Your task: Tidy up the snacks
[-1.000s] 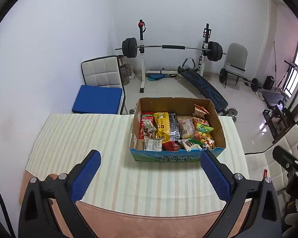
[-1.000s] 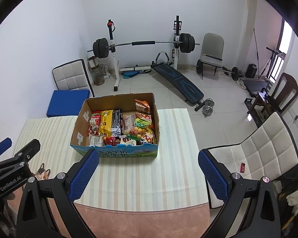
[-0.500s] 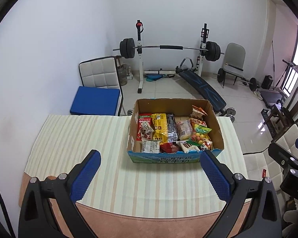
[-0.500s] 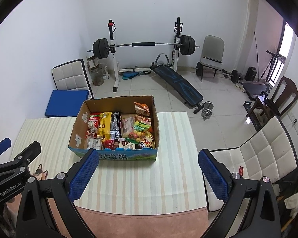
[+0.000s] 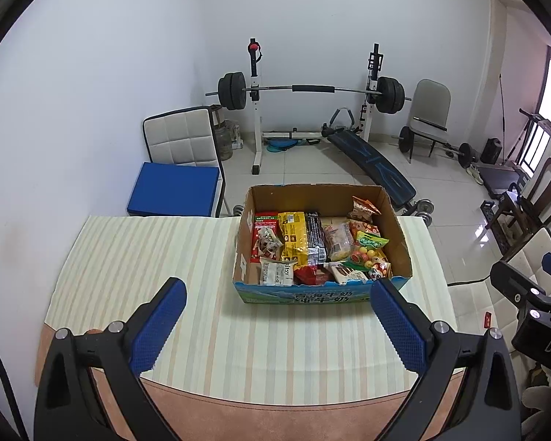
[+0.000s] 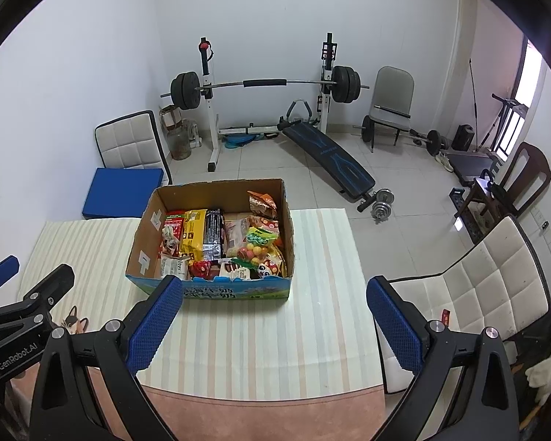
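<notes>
Box: the box [image 5: 321, 296] stands on the striped bench [image 5: 147, 257], snacks [image 5: 312, 246] packed inside, open top.
Left gripper: left gripper [image 5: 277, 321] hangs above the bench short of the box, fingers wide apart, holding nothing.
Right gripper: right gripper [image 6: 275, 318] likewise short of the box, fingers wide apart, empty.
Bearing: the box lies straight ahead of both, slightly right of the left gripper's centre and left of the right's.
Long axis: the box runs crosswise to the fingers.
Nearer: neither hand is clearly nearer.
</notes>
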Motion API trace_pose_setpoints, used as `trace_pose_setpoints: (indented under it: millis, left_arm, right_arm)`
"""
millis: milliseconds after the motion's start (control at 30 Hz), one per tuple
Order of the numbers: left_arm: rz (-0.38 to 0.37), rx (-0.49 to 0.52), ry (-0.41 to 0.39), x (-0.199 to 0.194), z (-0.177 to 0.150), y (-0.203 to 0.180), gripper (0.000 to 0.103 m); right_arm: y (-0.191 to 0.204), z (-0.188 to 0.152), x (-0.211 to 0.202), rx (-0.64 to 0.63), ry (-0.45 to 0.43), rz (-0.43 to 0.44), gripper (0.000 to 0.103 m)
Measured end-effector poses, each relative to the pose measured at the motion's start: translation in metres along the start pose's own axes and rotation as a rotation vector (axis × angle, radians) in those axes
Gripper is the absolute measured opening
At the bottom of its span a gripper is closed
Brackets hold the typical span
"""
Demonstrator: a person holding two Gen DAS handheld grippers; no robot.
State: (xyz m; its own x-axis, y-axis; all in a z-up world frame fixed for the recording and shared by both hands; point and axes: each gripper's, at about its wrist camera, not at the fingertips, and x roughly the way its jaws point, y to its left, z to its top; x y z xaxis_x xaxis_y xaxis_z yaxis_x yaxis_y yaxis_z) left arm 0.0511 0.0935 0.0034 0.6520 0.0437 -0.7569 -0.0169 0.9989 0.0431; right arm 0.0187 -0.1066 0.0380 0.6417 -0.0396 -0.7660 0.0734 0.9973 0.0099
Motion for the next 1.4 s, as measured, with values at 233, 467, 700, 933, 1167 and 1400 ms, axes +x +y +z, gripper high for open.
trace_pose_setpoints:
  millis: [233, 467, 700, 933, 1167, 1400]
  left_arm:
    - [-0.003, 0.005, 0.007, 0.0005, -0.0006, -0.0007, 0.103]
    - [-0.009, 0.017, 0.007, 0.0033, -0.0013, -0.0019, 0.103]
    - [-0.003, 0.017, 0.0, 0.0043, -0.001, -0.0031, 0.103]
    - [-0.003, 0.013, 0.01, 0.0064, -0.0005, -0.0029, 0.103]
    - [-0.001, 0.015, 0.007, 0.0062, -0.0007, -0.0033, 0.103]
    - [0.001, 0.024, -0.012, 0.0037, 0.0012, -0.0009, 0.103]
  right_arm:
    - [0.0002, 0.0, 0.0012, -0.003, -0.002, -0.002, 0.102]
    - [-0.0022, -0.0008, 0.0021, -0.001, 0.003, 0.004, 0.102]
    - [-0.0051, 0.0007, 0.0044, -0.007, 0.0, 0.005, 0.102]
    - [-0.0076, 0.0002, 0.0067, -0.008, 0.008, 0.005, 0.102]
    - [-0.0071, 0.0008, 0.0069, -0.008, 0.007, 0.006, 0.102]
    - [-0.0056, 0.0016, 0.0088, -0.011, 0.01, 0.009, 0.102]
